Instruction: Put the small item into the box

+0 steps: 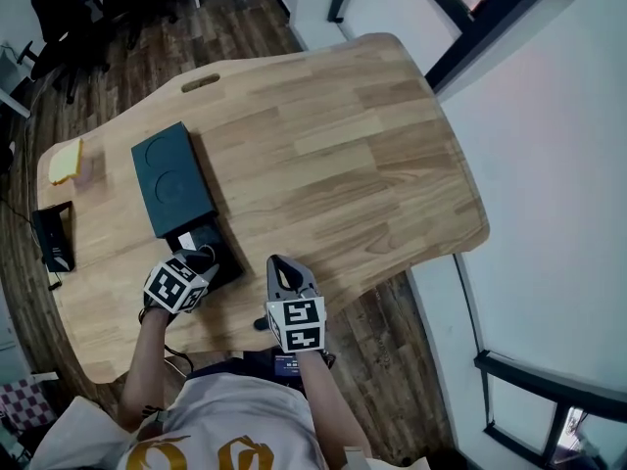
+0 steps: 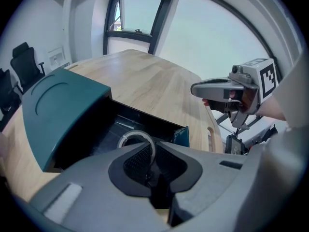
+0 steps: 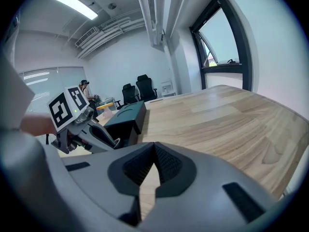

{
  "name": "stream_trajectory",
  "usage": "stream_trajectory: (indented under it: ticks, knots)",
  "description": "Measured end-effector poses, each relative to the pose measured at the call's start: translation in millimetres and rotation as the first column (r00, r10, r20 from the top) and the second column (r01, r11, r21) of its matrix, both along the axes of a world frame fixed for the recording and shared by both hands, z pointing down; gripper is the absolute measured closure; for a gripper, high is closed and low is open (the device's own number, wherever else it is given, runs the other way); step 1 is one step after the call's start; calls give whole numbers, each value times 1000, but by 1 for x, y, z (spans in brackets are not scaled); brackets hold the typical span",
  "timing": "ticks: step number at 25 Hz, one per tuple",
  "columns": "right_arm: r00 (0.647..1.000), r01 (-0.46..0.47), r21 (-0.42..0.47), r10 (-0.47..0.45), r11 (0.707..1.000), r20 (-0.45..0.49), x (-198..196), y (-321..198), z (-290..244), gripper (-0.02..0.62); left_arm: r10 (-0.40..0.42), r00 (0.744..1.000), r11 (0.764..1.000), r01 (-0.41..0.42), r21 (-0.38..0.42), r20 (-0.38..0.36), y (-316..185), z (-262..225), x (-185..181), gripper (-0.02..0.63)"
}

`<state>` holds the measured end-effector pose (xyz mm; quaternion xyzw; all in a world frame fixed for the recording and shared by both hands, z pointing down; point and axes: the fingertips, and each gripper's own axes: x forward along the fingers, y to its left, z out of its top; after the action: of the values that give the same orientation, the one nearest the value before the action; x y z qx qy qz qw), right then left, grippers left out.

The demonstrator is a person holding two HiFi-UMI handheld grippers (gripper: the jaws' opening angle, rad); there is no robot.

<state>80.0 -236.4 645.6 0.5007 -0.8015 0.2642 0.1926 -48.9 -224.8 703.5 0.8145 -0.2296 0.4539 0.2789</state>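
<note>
- Fingers [image 2: 135, 163] of the left gripper [image 2: 152, 146] are pressed almost together, pinching the rim of a thin pale ring [image 2: 140, 133]. I cannot tell what kind of ring it is.
- The ring stands upright in the grip and sticks out past the tips, which probably keeps it clear of the pads when it is let go.
- It hangs over the open drawer [image 2: 120, 122] of the box [image 2: 58, 115]. Whether it touches the drawer floor is not clear.
- The box's teal sleeve is slid back, leaving the dark drawer open on the near side. That is likely why the left gripper comes in from this end.
- By my reading the task is nearly done, and what remains is to part the fingers and drop the ring inside.
- The right gripper [image 3: 154, 149] has its fingers [image 3: 166, 166] closed on each other with nothing between them.
- It hovers near the surface [image 3: 217, 115], beside the left gripper and off the box, apparently idle and out of the way.
- Farther out, a yellow pad [image 1: 66, 162] and a black device [image 1: 51, 238] lie well apart from the box and play no part.
</note>
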Motion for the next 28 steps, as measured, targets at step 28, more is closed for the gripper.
stream_trajectory:
  ticks: [28]
  knots:
    - [1000,-9,11,9,1000,-16,-3,16,-20,591,37,998,997,-33,-65,55,3,0,-2,569]
